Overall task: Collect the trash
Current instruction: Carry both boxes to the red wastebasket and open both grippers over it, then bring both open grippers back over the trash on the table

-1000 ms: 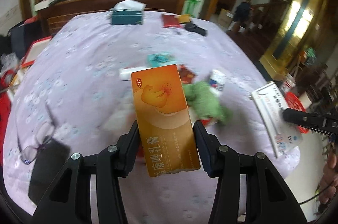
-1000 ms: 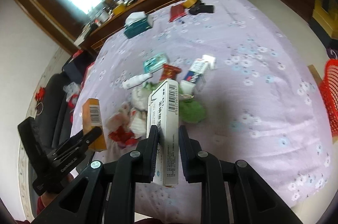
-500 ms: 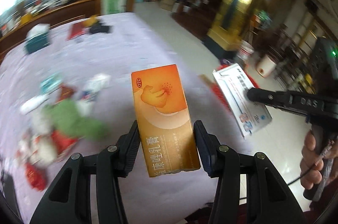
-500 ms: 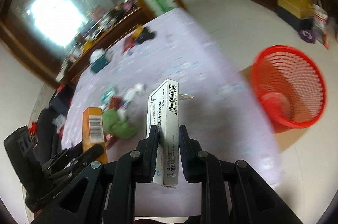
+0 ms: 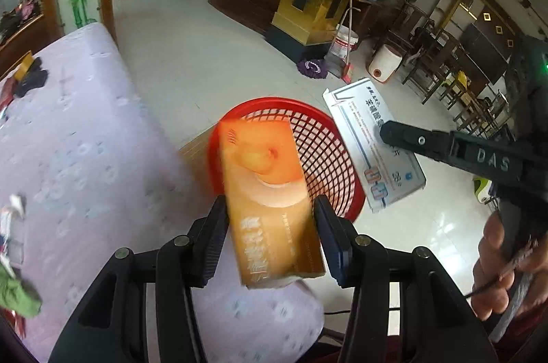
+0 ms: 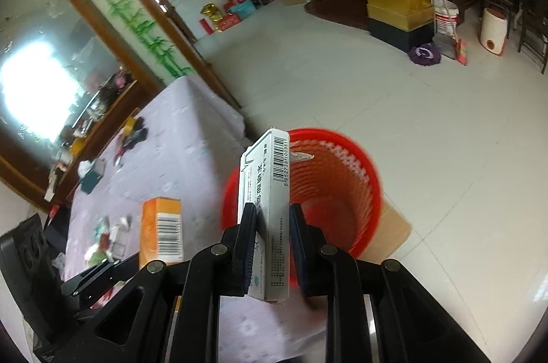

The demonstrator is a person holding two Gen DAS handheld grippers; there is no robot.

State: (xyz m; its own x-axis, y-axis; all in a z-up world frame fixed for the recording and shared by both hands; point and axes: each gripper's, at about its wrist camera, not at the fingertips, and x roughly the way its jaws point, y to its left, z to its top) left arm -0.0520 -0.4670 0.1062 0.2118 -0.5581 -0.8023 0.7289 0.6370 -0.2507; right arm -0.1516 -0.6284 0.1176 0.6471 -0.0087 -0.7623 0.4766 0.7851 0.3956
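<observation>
My left gripper (image 5: 270,219) holds an orange medicine box (image 5: 267,191), blurred and tilted, with a small gap showing at the right finger; it hangs at the table's edge above the red mesh trash basket (image 5: 322,150) on the floor. My right gripper (image 6: 272,222) is shut on a white medicine box (image 6: 272,191), held upright on edge just before the basket (image 6: 342,184). The white box (image 5: 373,140) and right gripper also show in the left wrist view, right of the basket. The orange box (image 6: 162,226) shows at the left of the right wrist view.
The table with a lilac flowered cloth (image 5: 68,140) lies to the left, with leftover wrappers and a green rag (image 5: 17,291) on it. The basket stands on a cardboard sheet (image 6: 390,226) on the tiled floor. A mop and bucket (image 5: 342,44) stand farther off.
Both grippers swung right from the table toward the red basket, carrying their boxes. The orange box now looks tilted and blurred between the left fingers.
</observation>
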